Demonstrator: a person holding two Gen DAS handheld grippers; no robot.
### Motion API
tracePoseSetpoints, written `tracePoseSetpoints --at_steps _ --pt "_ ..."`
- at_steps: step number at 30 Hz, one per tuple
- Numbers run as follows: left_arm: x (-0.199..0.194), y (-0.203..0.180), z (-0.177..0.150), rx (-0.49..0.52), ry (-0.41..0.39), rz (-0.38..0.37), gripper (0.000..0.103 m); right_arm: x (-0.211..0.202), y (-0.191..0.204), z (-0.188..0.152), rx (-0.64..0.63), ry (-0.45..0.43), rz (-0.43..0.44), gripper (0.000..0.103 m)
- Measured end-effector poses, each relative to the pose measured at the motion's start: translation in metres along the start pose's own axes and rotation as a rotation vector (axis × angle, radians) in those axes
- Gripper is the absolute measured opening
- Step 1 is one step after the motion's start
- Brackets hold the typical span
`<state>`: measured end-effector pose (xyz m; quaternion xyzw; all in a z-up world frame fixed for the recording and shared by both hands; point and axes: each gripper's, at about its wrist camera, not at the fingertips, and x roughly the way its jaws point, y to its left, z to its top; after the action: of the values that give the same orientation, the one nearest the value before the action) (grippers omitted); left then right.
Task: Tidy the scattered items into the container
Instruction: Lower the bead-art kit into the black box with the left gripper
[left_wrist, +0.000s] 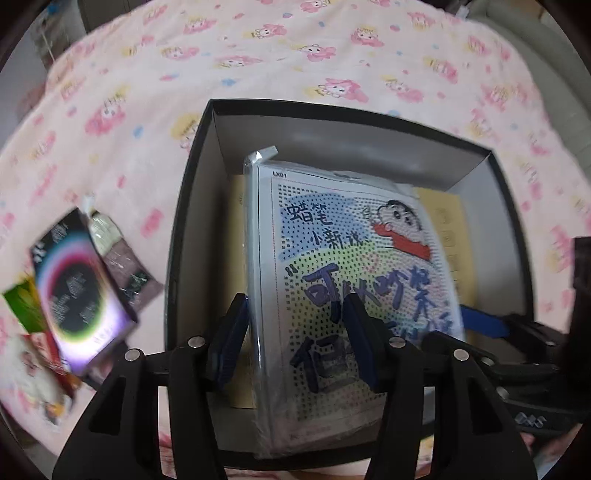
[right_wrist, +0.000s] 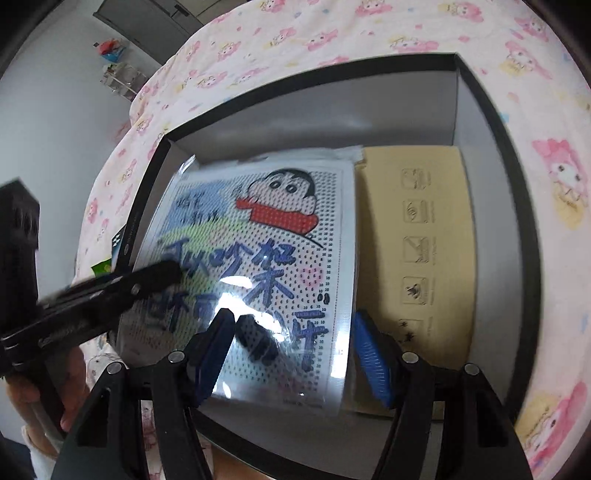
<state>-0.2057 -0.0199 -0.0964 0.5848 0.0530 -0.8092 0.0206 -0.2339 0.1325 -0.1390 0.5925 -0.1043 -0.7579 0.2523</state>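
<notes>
Left wrist view is showing the left gripper (left_wrist: 295, 332) straddling a bagged cartoon bead kit (left_wrist: 343, 288), jaws spread around its edge; whether the pads are pressing cannot be told. Kit is lying tilted inside the black box (left_wrist: 192, 206) on a tan carton (right_wrist: 417, 258). Right gripper (right_wrist: 295, 354) is hovering over the kit, jaws spread. Small packets (left_wrist: 74, 280) are lying on the pink sheet (left_wrist: 258, 55) beside the box.
</notes>
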Motion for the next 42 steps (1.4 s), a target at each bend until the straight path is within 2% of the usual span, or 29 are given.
tracePoseSetpoints --at_steps 5,7,10,14,16,19,21,24,25,29,30,32,35,39,40,42 --pt "-0.001 -0.004 -0.011 0.006 -0.003 0.021 0.050 -0.006 -0.003 0.001 0.016 -0.035 0.021 0.063" --pt "-0.004 -0.004 -0.014 0.022 -0.016 0.042 0.049 -0.010 -0.005 0.003 0.028 -0.063 -0.002 0.063" --pt "-0.006 -0.005 -0.016 0.016 -0.004 -0.021 0.048 -0.012 -0.004 0.003 0.037 -0.076 -0.024 0.063" --pt "-0.009 -0.014 -0.023 0.013 -0.002 -0.086 0.048 0.002 -0.002 0.002 0.032 -0.025 -0.063 0.063" --pt "-0.013 -0.017 -0.028 0.011 -0.009 -0.094 0.048 0.010 -0.003 0.000 0.034 0.011 -0.045 0.063" --pt "-0.018 -0.015 -0.032 0.001 -0.032 -0.062 0.048 0.021 -0.002 -0.005 0.025 0.052 -0.036 0.064" --pt "-0.022 -0.013 -0.033 -0.004 -0.039 -0.067 0.048 0.023 0.001 -0.004 0.010 0.056 -0.030 0.064" --pt "-0.020 -0.007 -0.034 -0.009 -0.034 -0.100 0.045 0.017 0.001 -0.003 0.027 0.043 0.065 0.064" --pt "-0.020 -0.006 -0.035 -0.008 -0.031 -0.107 0.045 0.012 -0.001 -0.002 0.035 0.022 0.072 0.064" --pt "-0.012 -0.005 -0.034 -0.009 -0.022 -0.159 0.044 -0.012 -0.016 0.001 0.069 -0.082 -0.040 0.064" --pt "-0.010 -0.009 -0.033 0.001 -0.022 -0.164 0.040 -0.014 -0.020 0.002 0.080 -0.090 -0.037 0.059" --pt "-0.006 -0.015 -0.031 0.007 -0.031 -0.145 0.038 -0.014 -0.023 0.001 0.088 -0.078 -0.021 0.058" --pt "0.004 -0.013 -0.021 -0.040 -0.034 -0.095 0.036 -0.006 -0.011 -0.002 0.014 -0.069 -0.089 0.055" --pt "0.013 -0.004 -0.012 -0.085 -0.010 -0.123 0.036 0.011 -0.009 0.000 0.029 0.000 -0.023 0.054" --pt "0.015 -0.004 -0.012 -0.084 -0.007 -0.127 0.036 0.014 -0.010 0.004 0.031 0.008 -0.042 0.054" --pt "0.017 0.002 -0.014 -0.101 -0.003 -0.129 0.036 0.017 -0.003 0.015 -0.001 0.020 -0.088 0.048"
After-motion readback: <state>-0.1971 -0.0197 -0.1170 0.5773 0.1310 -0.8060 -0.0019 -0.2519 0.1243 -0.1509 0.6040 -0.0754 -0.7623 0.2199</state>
